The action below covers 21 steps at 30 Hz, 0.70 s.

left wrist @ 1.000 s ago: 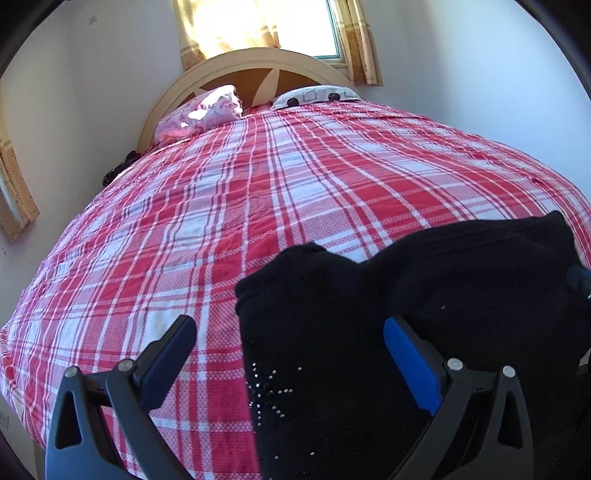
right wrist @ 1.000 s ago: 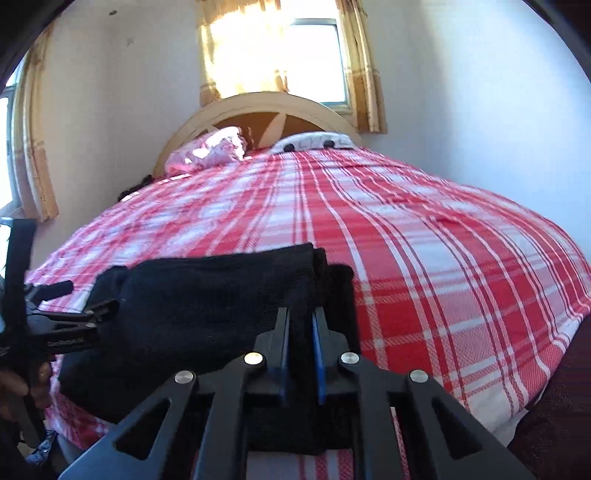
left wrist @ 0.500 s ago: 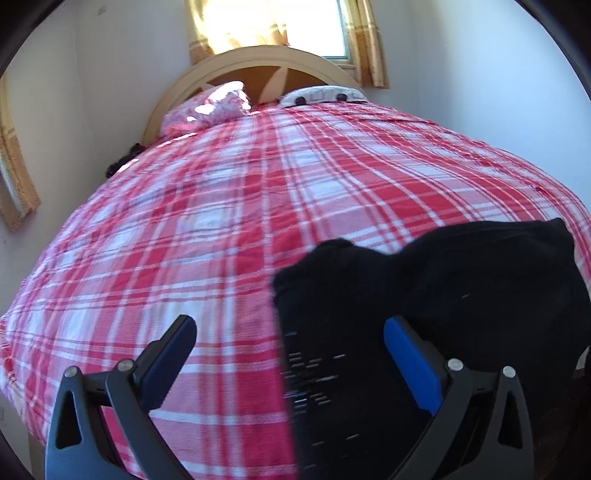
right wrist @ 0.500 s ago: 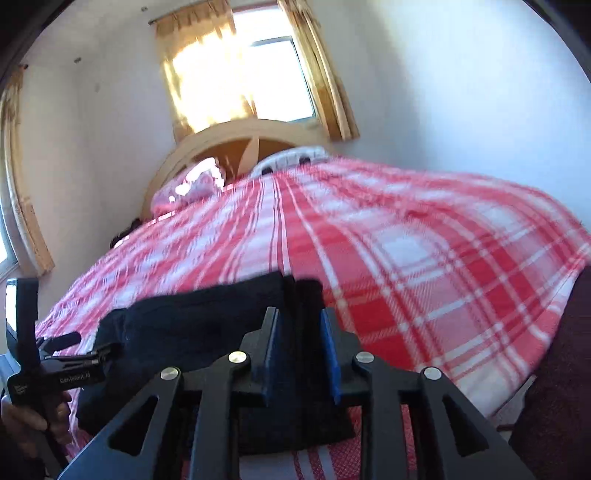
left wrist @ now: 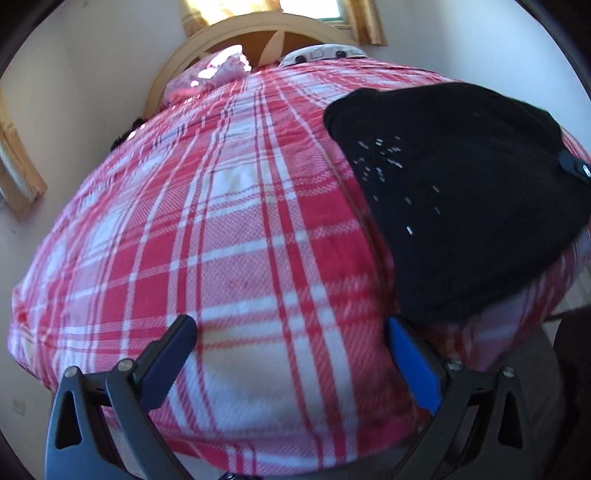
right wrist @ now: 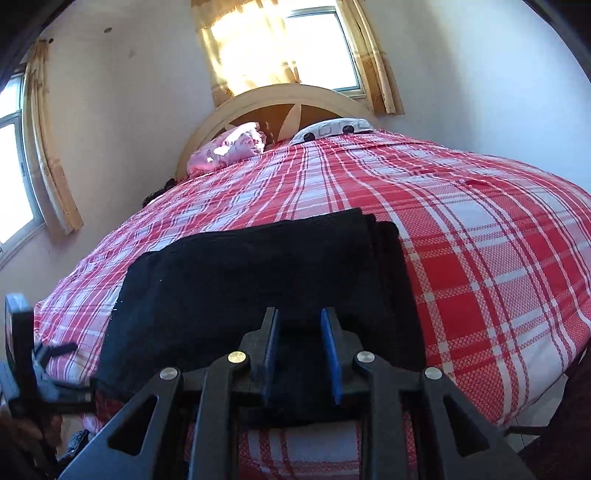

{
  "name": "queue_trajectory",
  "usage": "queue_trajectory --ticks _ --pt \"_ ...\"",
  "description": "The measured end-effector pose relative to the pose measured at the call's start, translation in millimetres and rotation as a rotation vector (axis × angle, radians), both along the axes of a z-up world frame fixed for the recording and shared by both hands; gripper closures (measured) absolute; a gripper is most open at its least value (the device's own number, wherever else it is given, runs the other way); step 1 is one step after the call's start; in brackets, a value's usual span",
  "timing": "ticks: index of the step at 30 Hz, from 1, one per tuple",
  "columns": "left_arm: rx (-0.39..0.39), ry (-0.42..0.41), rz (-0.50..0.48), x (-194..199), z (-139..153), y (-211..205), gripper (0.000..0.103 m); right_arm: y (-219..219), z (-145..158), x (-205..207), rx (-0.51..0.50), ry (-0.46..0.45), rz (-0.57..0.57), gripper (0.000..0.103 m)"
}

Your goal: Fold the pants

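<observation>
The left claw (left wrist: 288,354) hangs over the near edge of the bed (left wrist: 221,229), its jaws spread wide with only the red-and-white checked cover between them, gripping nothing. To its left the cover rounds off toward the wall; ahead, a broad stretch of bare cover runs up to the pink pillow (left wrist: 218,72) and the curved headboard (left wrist: 258,33). To the right of that claw lie the folded black pants (left wrist: 461,192), a compact dark bundle near the foot of the bed, with a left edge slanting away from the claw and a scatter of small white specks on top. The claw's right finger sits just beside the bundle's near corner; I cannot tell if they touch.

From the right wrist view the pants (right wrist: 258,280) lie flat, with stacked layers showing along their right edge. The right claw (right wrist: 299,350) is partly open over their near edge, holding nothing. Right of the pants the cover (right wrist: 498,258) stretches bare to the bed's side edge.
</observation>
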<state>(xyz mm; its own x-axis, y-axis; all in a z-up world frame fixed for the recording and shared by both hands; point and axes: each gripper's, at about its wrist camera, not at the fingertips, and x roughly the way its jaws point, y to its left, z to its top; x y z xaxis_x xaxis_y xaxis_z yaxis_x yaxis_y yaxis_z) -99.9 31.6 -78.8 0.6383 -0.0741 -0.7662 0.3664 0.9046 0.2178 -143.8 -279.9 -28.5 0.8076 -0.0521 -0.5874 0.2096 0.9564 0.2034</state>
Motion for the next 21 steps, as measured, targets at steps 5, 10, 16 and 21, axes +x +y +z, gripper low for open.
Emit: queue_trajectory --ticks 5,10,16,21 --pt "0.000 -0.032 -0.025 -4 16 8 0.000 3 -1 2 -0.038 0.014 0.007 0.077" --pt "-0.179 -0.086 -0.032 23 53 4 0.000 -13 17 -10 0.057 -0.086 -0.026 0.069" --pt "-0.295 -0.011 -0.058 70 45 -37 0.000 -67 22 -32 0.243 -0.194 -0.194 0.025" --pt "-0.442 0.106 0.017 81 18 -44 0.000 -92 -4 -31 0.374 -0.160 -0.214 0.025"
